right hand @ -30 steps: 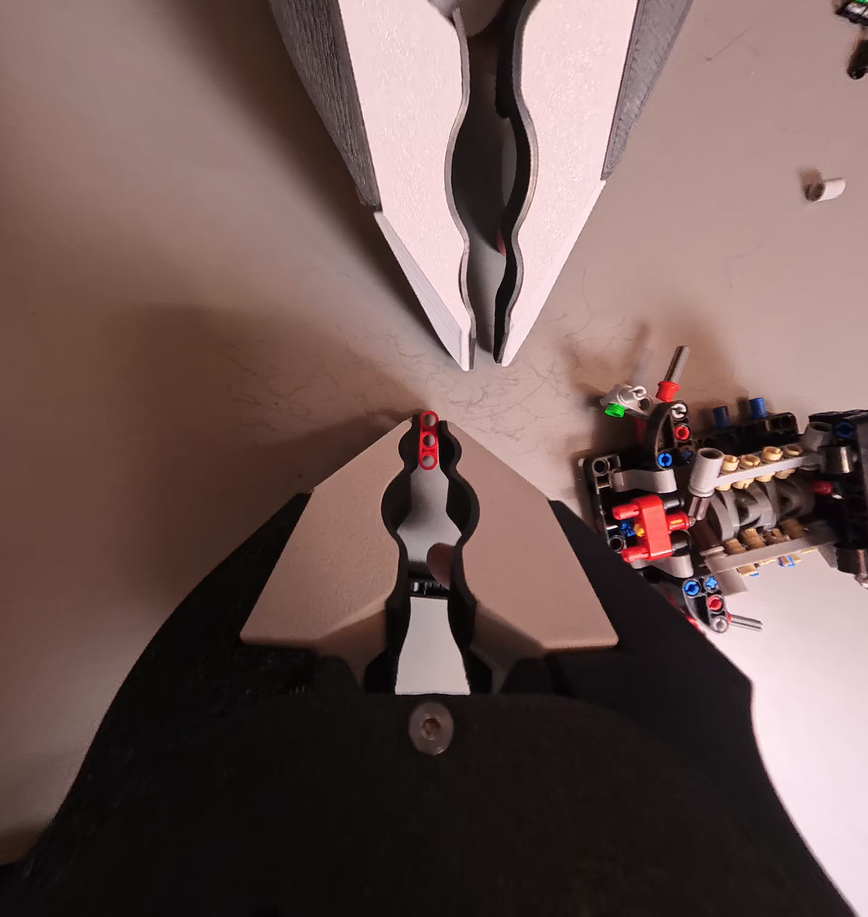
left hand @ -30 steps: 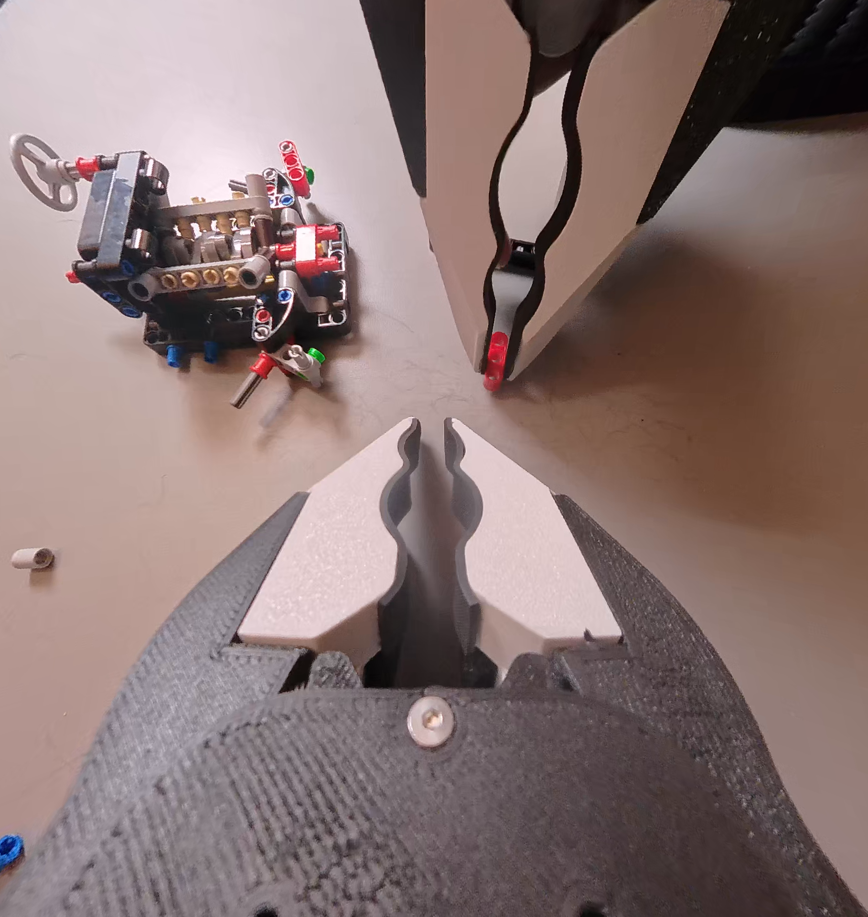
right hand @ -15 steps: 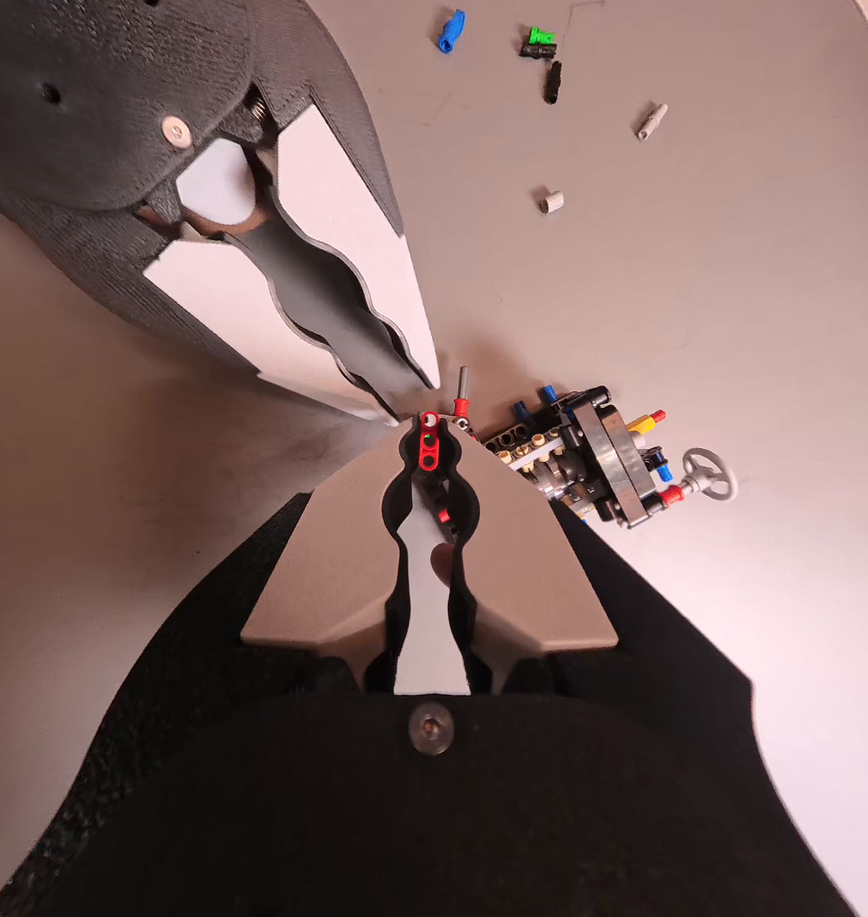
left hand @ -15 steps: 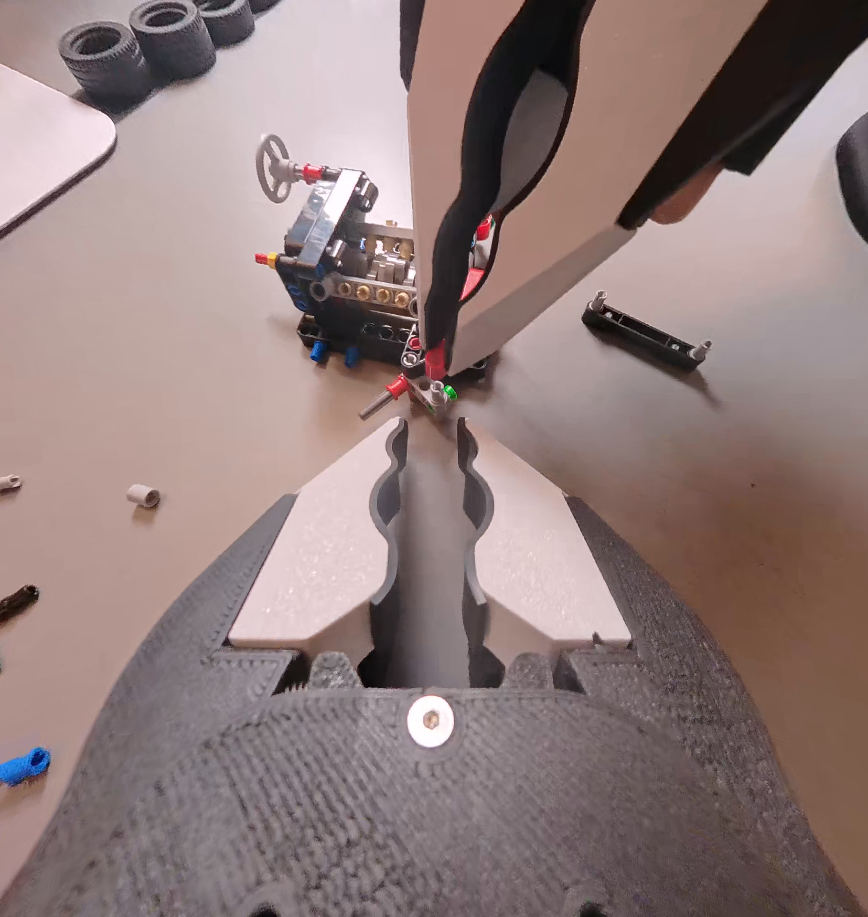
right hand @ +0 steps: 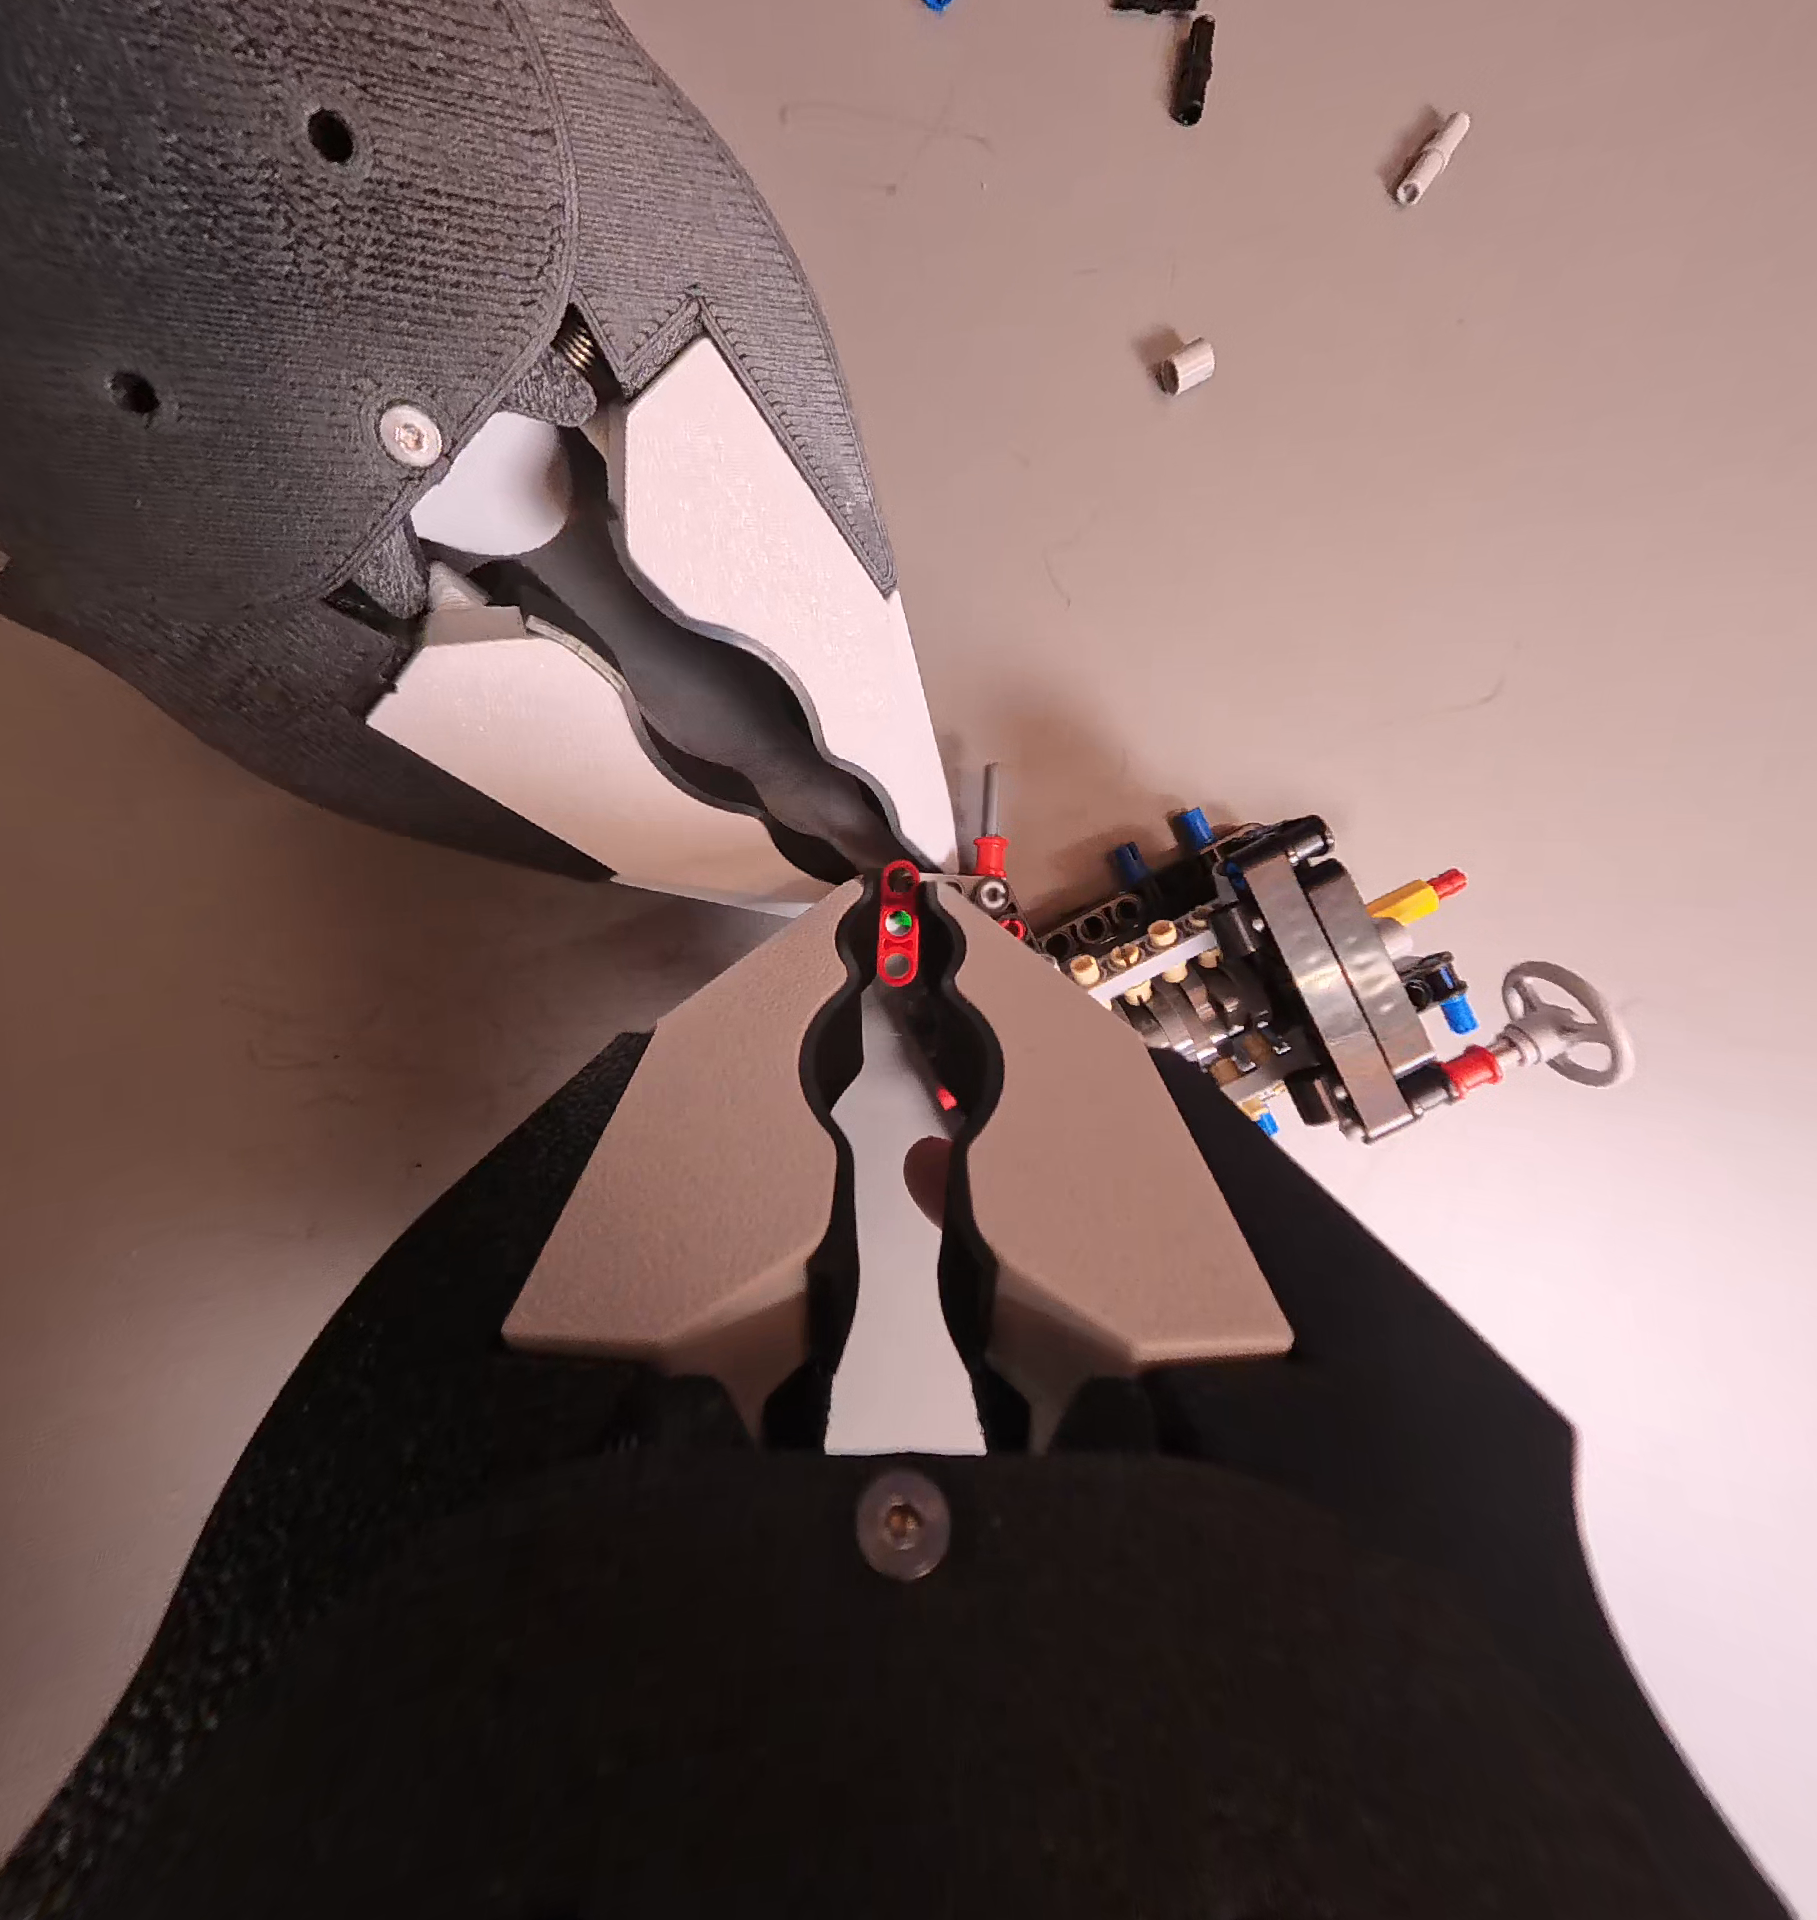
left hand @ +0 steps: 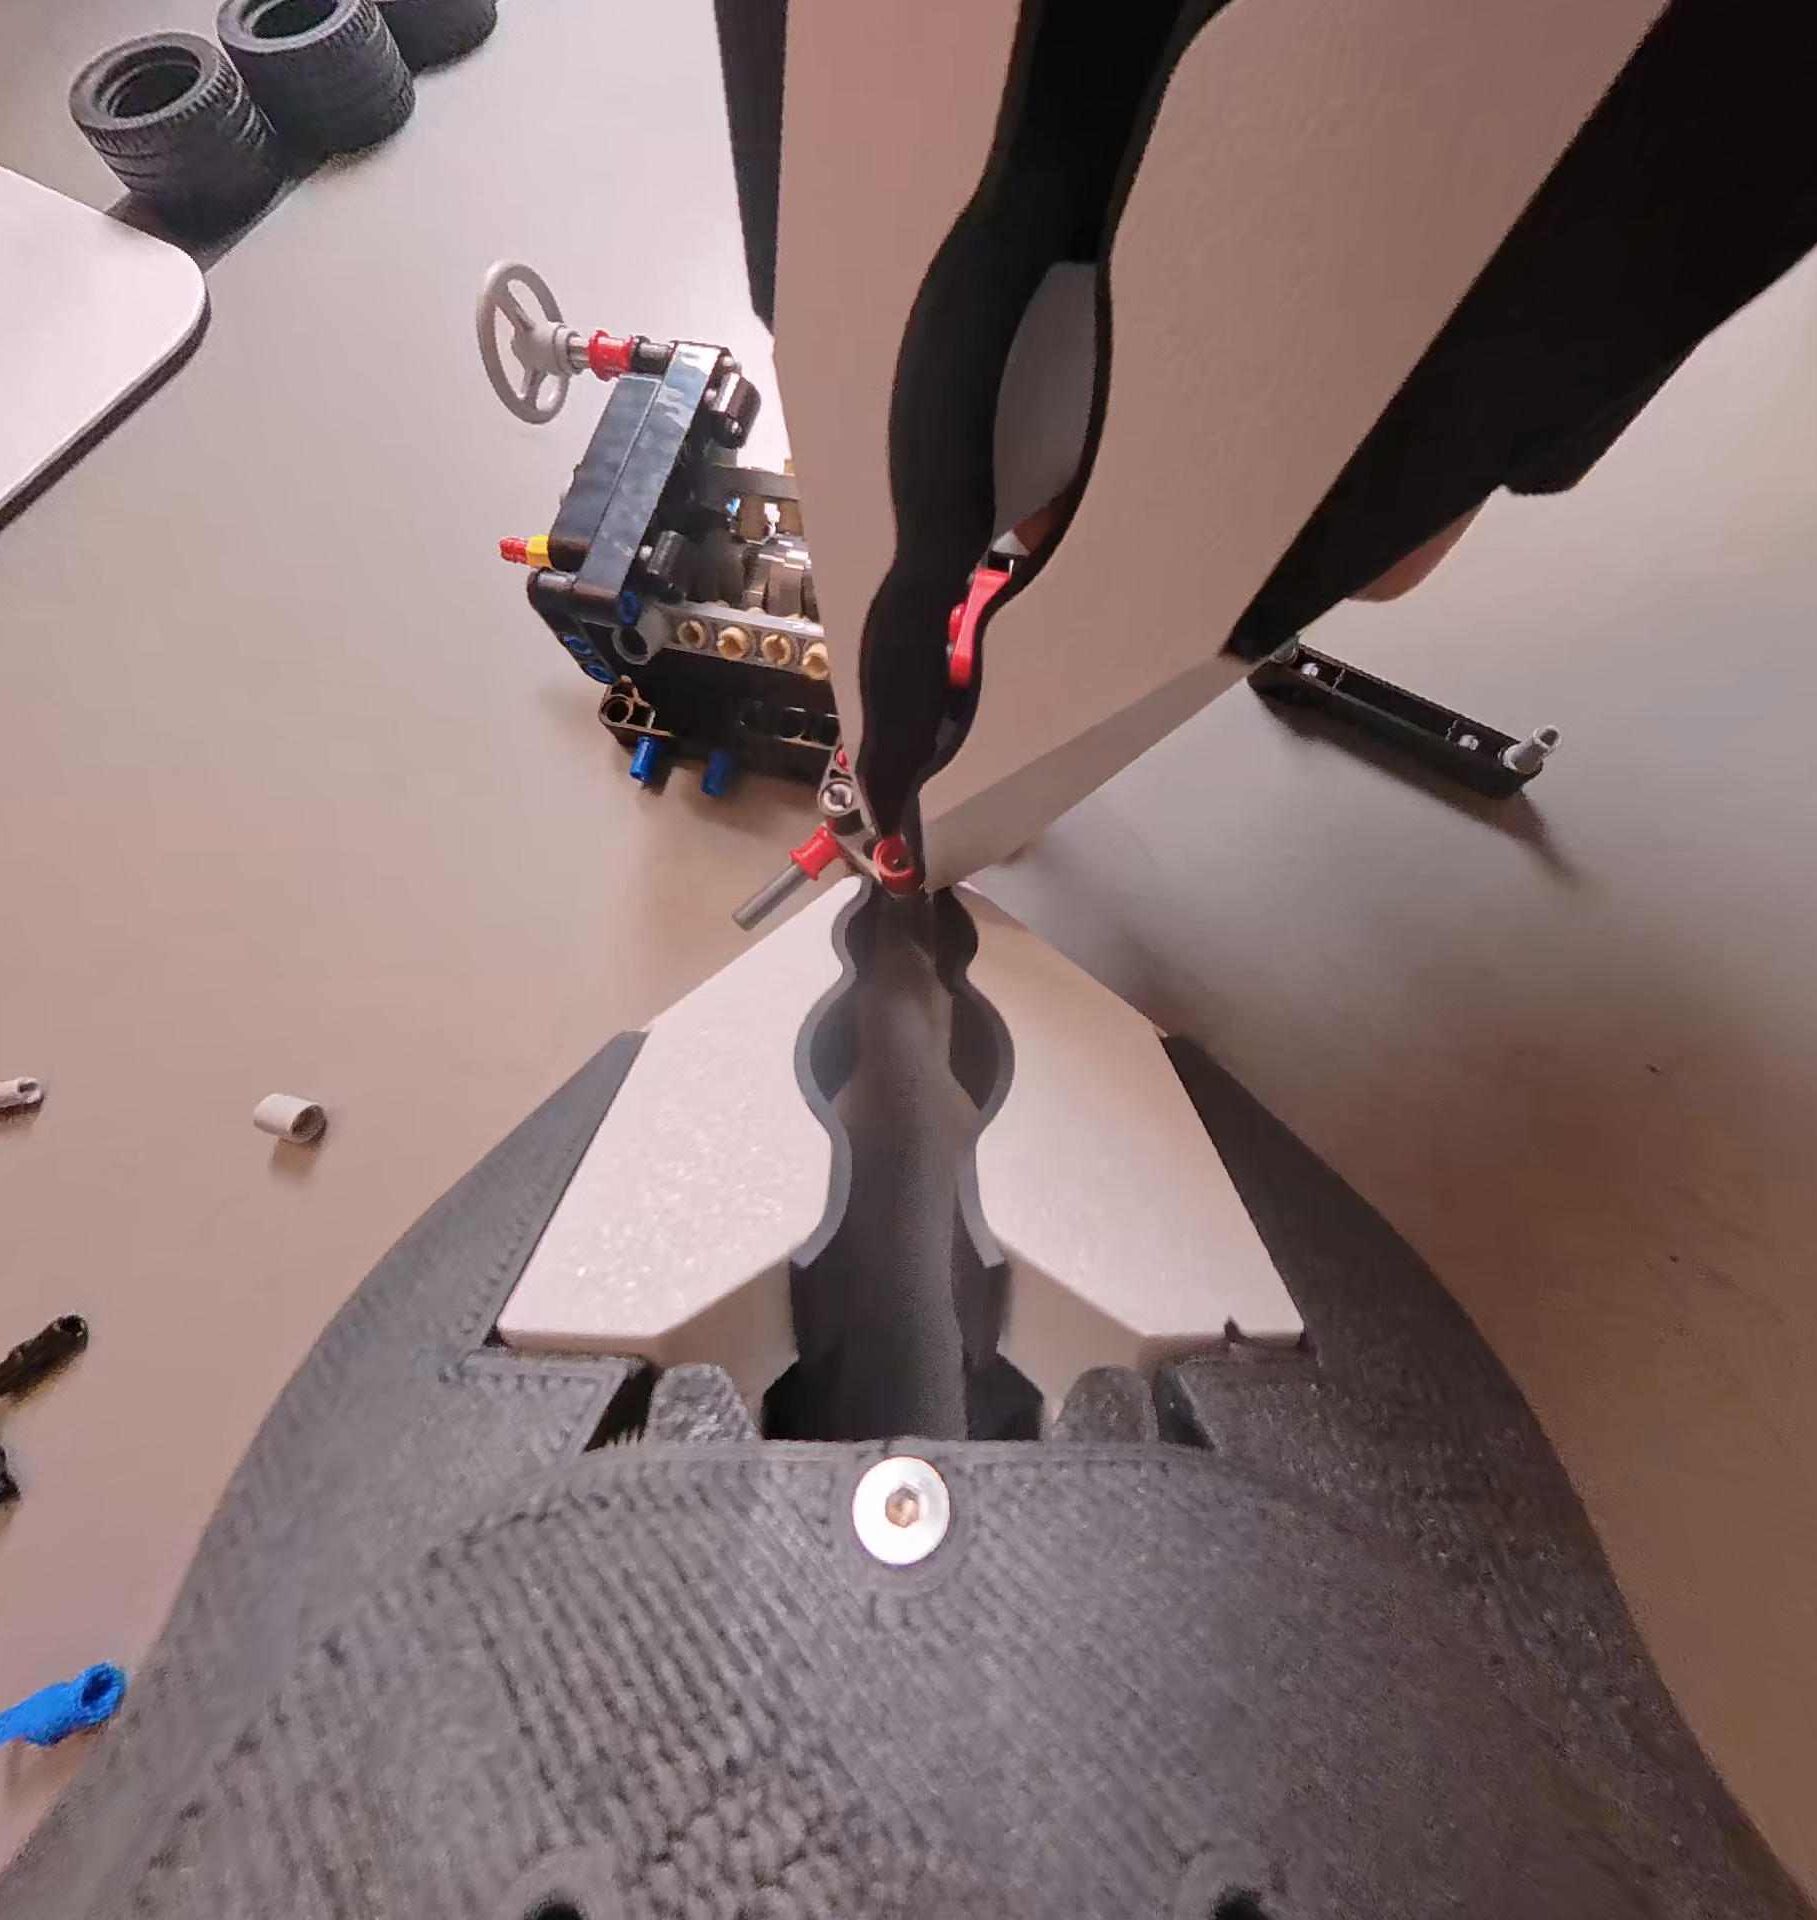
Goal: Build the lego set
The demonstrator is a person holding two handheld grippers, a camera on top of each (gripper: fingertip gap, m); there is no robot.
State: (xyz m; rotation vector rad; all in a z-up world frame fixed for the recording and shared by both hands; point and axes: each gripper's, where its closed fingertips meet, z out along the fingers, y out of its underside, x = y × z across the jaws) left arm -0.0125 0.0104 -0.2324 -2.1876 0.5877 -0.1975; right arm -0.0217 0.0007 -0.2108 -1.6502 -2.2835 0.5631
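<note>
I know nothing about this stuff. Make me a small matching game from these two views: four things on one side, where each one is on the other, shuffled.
Things:
1. red beam
2. black tyres
3. grey steering wheel
4. blue piece

Places:
A. sticking out of the half-built model
B. stacked at the table's far left
C. loose on the table, near left
D. pinched in the right gripper

Pairs: 1-D, 2-B, 3-A, 4-C

Each camera sits close behind its own fingers, facing the other; both see the model (left hand: 675, 582) (right hand: 1288, 987).
</note>
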